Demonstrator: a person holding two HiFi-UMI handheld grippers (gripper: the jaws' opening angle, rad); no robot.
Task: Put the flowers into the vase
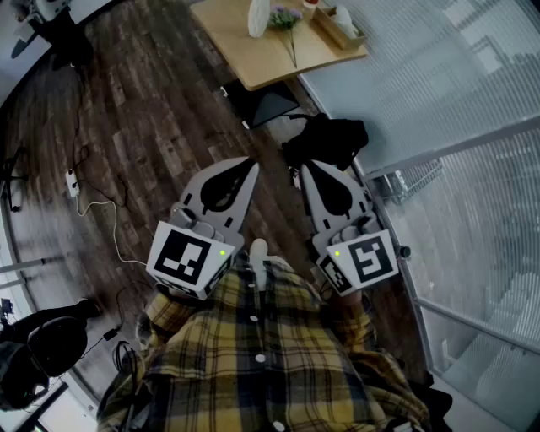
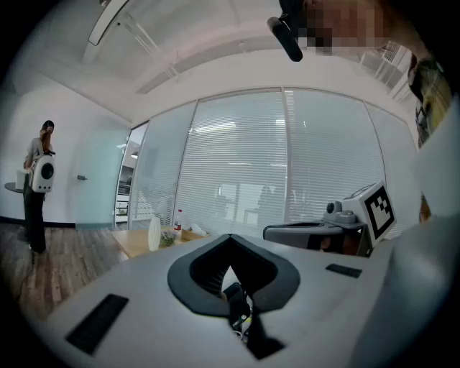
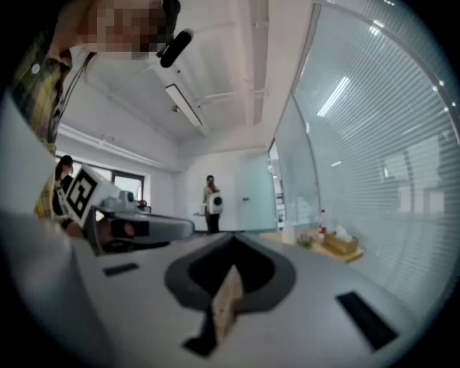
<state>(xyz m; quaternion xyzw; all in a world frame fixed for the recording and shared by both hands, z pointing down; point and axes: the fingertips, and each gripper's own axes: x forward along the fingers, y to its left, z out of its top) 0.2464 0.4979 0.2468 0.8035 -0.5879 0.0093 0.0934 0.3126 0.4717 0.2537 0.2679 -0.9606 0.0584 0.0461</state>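
Note:
A white vase (image 1: 258,17) stands on a light wooden table (image 1: 253,63) far ahead of me, at the top of the head view. Purple flowers (image 1: 285,18) lie beside it, their stems pointing toward me. I hold both grippers close to my chest, well away from the table. My left gripper (image 1: 250,164) is shut with nothing in it. So is my right gripper (image 1: 306,165). The left gripper view shows its tips (image 2: 230,236) closed, with the vase (image 2: 154,233) small in the distance. The right gripper (image 3: 231,236) also shows shut, the vase (image 3: 288,233) far off.
A wooden tissue box (image 1: 342,25) sits on the table's right side. A black bag (image 1: 325,139) lies on the dark wood floor between me and the table. A glass wall with blinds (image 1: 456,93) runs along the right. A person (image 2: 36,187) stands far back.

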